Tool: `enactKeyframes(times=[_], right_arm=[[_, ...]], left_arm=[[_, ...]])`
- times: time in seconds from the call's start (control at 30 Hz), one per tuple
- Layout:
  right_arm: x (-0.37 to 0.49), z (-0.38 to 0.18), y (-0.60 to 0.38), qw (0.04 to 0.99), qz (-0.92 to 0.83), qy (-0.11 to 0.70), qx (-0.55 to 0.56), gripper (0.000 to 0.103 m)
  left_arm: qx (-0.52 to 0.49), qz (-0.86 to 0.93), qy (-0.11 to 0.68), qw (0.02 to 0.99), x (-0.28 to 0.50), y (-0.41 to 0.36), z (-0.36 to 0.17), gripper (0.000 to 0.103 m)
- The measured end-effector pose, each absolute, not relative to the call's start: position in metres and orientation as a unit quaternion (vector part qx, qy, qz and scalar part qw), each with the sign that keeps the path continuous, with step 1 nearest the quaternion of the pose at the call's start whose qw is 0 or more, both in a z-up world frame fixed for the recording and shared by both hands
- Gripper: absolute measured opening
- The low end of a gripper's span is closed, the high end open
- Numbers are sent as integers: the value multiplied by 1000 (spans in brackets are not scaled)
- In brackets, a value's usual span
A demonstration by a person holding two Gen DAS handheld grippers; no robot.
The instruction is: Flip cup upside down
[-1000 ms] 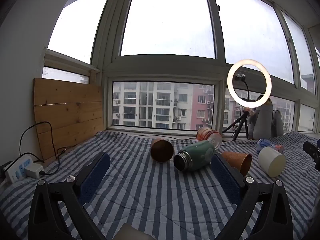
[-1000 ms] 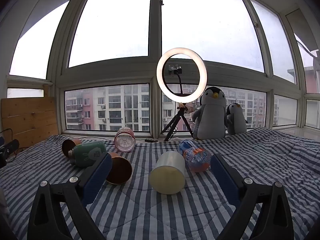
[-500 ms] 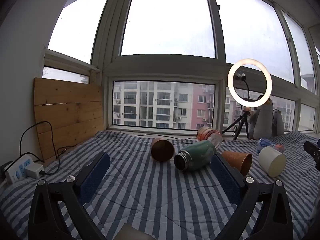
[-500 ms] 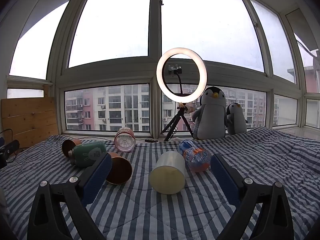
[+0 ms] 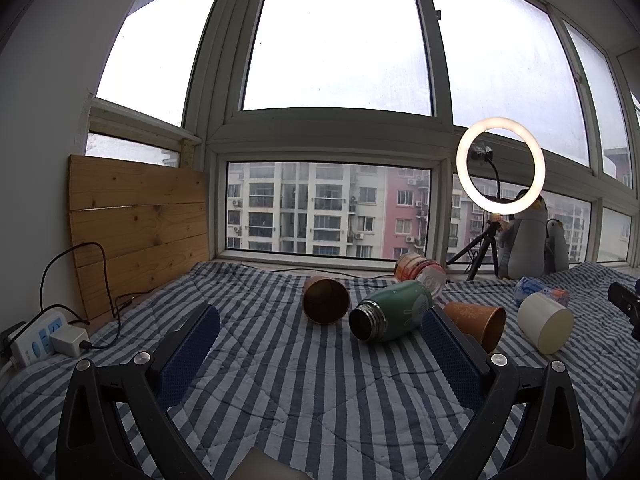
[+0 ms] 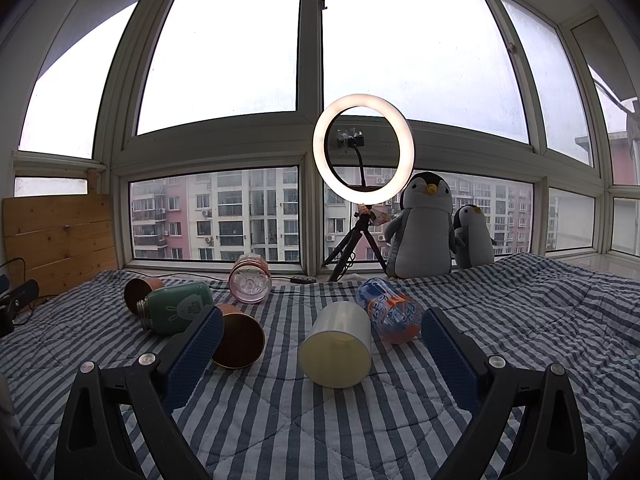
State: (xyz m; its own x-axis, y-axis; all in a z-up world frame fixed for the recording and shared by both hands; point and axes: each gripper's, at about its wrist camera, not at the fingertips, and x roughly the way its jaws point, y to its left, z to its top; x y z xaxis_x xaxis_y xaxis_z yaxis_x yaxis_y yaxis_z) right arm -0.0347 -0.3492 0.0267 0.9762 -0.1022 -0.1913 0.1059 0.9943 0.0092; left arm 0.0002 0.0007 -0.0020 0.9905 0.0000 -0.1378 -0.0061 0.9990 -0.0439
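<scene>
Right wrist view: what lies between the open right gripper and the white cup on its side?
Only bare striped blanket separates the right gripper from the white cup, as the right wrist view shows.

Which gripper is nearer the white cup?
Right gripper: the white cup lies just ahead between its open fingers. From the left gripper, it lies far right.

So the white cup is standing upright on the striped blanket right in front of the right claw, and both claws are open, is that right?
Not quite. The white cup lies on its side, not upright; the right wrist view shows its round end facing the camera. The rest holds: it rests on the striped blanket in front of the right claw, and the left claw is open too.
</scene>
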Motion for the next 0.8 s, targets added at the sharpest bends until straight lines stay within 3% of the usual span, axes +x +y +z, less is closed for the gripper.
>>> enactKeyframes(times=[0.8], right_arm=[[-34,26,-349,994,-52,97,10,98]], left_arm=[[-22,1,70,997,-1,4,-1,103]])
